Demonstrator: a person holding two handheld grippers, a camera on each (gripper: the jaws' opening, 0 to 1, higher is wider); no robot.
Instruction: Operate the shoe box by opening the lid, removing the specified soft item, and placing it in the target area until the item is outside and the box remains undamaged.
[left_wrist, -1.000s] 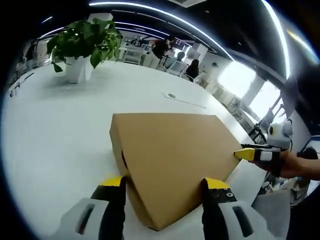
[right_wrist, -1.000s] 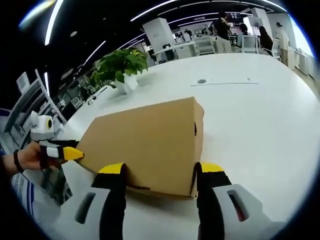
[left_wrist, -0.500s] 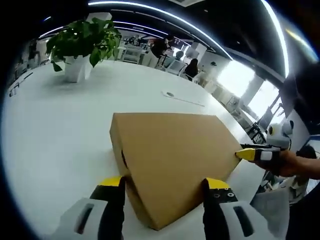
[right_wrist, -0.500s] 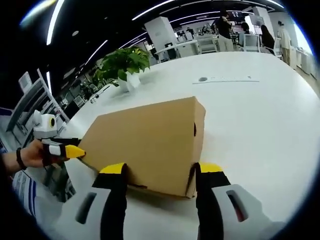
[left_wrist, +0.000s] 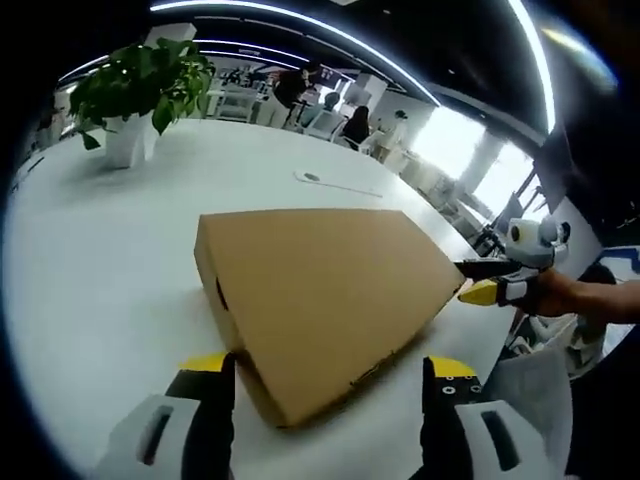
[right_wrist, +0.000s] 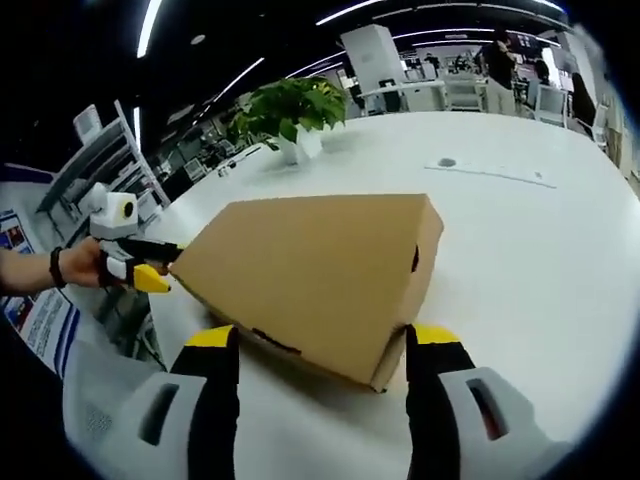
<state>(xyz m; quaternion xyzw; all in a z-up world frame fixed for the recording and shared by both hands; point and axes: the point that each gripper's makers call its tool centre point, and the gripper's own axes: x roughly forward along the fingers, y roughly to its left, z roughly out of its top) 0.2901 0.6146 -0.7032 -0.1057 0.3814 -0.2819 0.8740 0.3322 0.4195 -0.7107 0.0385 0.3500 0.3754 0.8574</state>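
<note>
We hold a pair of tongs in each hand, one at either end of the shoe box (left_wrist: 320, 300), a plain brown cardboard box lying flat on the white counter (left_wrist: 100, 280) with its lid down.

Left gripper view: our left tongs (left_wrist: 325, 375) stand spread wide, yellow-tipped black jaws rising on either side of the box's near corner. The corner pokes into the gap between them; neither jaw is seen touching the cardboard. A dark oval hole shows in the box's left end wall. At the box's far right corner the right tongs (left_wrist: 485, 285) come in, held by a hand (left_wrist: 560, 295); their tips sit at the lid's edge, one dark jaw above and one yellow-tipped jaw below.

Right gripper view: the right tongs (right_wrist: 325, 345) are likewise spread, jaws flanking the near corner of the box (right_wrist: 320, 270). The lid's edge shows as a seam along the near side. At the far left corner the left tongs (right_wrist: 155, 265) meet the box, held by a hand (right_wrist: 85, 265) with a dark band at the wrist. Whether those tips actually pinch the lid edge, we cannot tell.

Surroundings: a potted plant (left_wrist: 135, 95) in a white pot stands well apart from the box, farther back on the counter. A small round fitting (left_wrist: 312, 177) lies in the counter surface beyond the box. People sit and stand at desks in the background, too small to make out.
</note>
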